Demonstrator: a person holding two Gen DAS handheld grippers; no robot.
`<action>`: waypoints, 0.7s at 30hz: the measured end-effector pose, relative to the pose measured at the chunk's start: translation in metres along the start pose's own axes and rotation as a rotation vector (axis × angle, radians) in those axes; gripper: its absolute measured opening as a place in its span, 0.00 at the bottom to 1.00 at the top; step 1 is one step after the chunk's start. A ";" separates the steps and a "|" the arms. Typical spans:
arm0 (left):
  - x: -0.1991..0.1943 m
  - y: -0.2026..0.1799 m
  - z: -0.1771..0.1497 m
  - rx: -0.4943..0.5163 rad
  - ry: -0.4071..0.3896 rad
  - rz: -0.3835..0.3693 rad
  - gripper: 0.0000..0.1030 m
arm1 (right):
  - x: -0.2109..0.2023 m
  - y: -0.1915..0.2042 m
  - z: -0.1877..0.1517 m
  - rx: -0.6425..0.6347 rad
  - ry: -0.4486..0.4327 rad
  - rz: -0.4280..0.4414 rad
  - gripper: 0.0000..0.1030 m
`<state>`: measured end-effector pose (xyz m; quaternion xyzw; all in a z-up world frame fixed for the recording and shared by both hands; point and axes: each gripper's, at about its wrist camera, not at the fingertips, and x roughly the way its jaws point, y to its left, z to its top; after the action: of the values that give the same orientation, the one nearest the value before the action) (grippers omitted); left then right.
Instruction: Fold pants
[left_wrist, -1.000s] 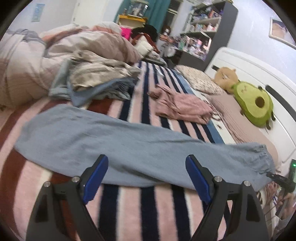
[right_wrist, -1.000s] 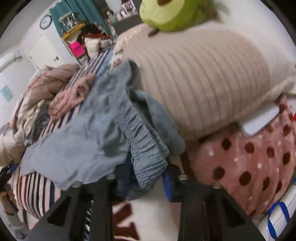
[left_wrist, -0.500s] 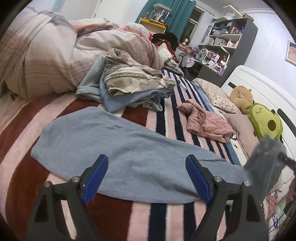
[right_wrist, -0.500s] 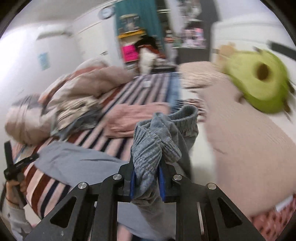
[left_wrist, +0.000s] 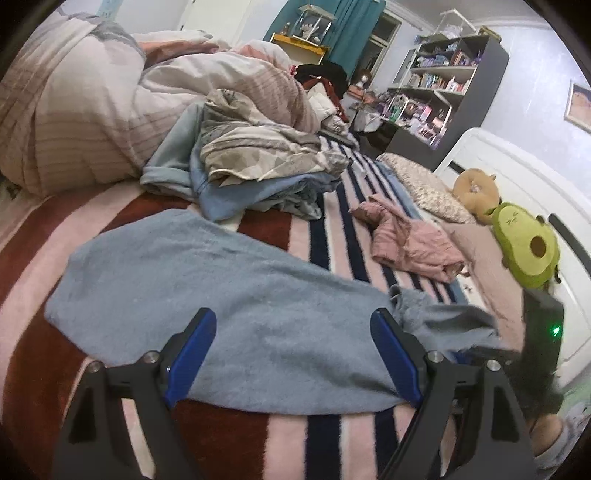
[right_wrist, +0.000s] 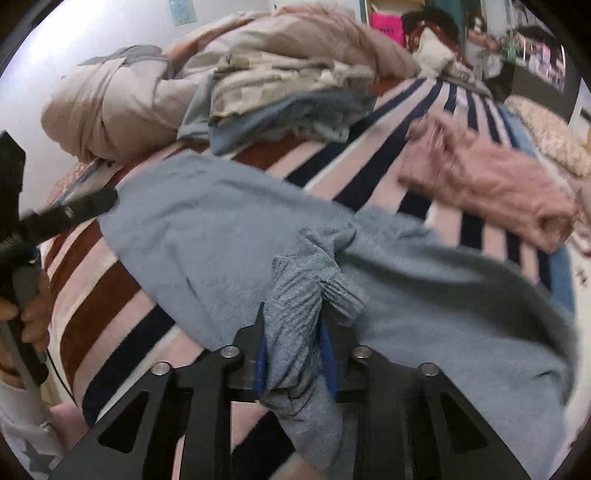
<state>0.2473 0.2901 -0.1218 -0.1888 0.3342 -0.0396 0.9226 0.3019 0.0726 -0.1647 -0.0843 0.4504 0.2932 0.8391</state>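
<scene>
Grey-blue pants (left_wrist: 258, 314) lie across the striped blanket (left_wrist: 332, 443). One end is folded back over the rest. My left gripper (left_wrist: 293, 317) hovers open over the pants' near edge, with nothing pinched between its blue pads. My right gripper (right_wrist: 293, 332) has the pants' gathered elastic end (right_wrist: 306, 280) between its pads, and its jaws are opening. The cloth still fills the gap and touches both pads. The flat part of the pants (right_wrist: 221, 229) spreads out beyond it. In the left wrist view the right gripper's black body (left_wrist: 543, 332) shows at the right edge. A hand (right_wrist: 33, 317) holds the left gripper at the left edge.
A pile of crumpled clothes (left_wrist: 258, 162) and a bunched duvet (left_wrist: 92, 110) lie behind the pants. A pink garment (left_wrist: 413, 243) lies to the right on the blanket. An avocado plush (left_wrist: 524, 247), pillows and a white headboard (left_wrist: 517, 177) fill the right side.
My right gripper swung the elastic end away from the pillow and over the pants, laying it back on them. The left gripper shifted along the bed at first, then held still.
</scene>
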 end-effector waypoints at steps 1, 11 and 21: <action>0.001 -0.001 0.000 -0.001 0.003 -0.003 0.80 | -0.001 -0.001 -0.002 0.009 0.000 0.023 0.36; -0.003 -0.008 -0.010 -0.016 -0.001 -0.007 0.80 | -0.102 -0.023 -0.003 -0.047 -0.087 -0.086 0.58; 0.009 -0.023 -0.013 0.023 0.028 -0.003 0.80 | -0.051 -0.055 0.028 -0.253 0.029 -0.214 0.69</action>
<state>0.2469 0.2625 -0.1277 -0.1781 0.3463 -0.0474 0.9199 0.3310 0.0182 -0.1138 -0.2409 0.4104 0.2552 0.8417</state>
